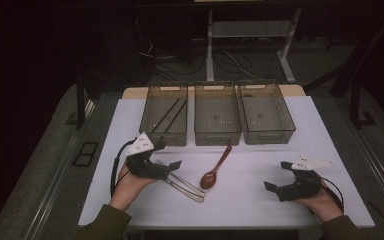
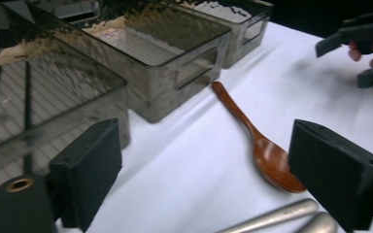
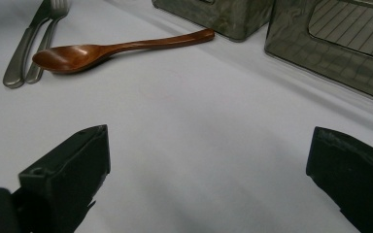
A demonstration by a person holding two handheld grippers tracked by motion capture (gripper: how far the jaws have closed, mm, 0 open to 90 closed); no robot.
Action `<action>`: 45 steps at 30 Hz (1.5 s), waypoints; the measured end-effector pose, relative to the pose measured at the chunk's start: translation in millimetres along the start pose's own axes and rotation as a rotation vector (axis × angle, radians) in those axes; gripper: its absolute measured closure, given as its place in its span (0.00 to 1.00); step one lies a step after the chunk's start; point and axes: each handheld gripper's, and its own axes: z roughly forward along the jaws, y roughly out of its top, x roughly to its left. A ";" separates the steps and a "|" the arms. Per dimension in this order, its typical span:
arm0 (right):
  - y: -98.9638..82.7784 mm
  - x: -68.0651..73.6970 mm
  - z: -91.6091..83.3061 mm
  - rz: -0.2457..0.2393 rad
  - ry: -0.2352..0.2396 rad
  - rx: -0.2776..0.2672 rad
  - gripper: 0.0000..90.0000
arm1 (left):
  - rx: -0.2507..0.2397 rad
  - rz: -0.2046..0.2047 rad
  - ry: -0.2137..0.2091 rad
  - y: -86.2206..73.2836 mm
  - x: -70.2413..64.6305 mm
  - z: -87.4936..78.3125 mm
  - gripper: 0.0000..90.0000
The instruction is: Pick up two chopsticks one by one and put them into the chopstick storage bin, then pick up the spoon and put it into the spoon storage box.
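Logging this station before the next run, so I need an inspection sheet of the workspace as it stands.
Surface: white tabletop, flat, bare between the items.
Job's things: brown wooden spoon lying in front of the middle bin; metal knife and fork lying side by side beside the left gripper.
Clutter: three smoky transparent plastic bins in a row at the far edge; two dark sticks in the left bin.
Grippers: left gripper open, nothing between its fingers; right gripper open, nothing held.
Cables: black cable looping from the left gripper.
Surroundings: dark floor, loose wires, white stand legs.
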 end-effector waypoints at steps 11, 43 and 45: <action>6.8 1.5 1.7 0.007 0.030 0.020 0.04 | 0.008 0.016 -0.012 -26.4 -13.8 -1.4 0.00; 73.0 16.9 57.7 -0.060 0.169 0.025 0.98 | 0.067 0.009 -0.029 -45.0 -17.3 2.5 0.00; 78.7 19.8 65.5 -0.066 0.175 0.039 0.99 | 0.063 0.007 -0.031 -45.0 -16.4 1.9 0.00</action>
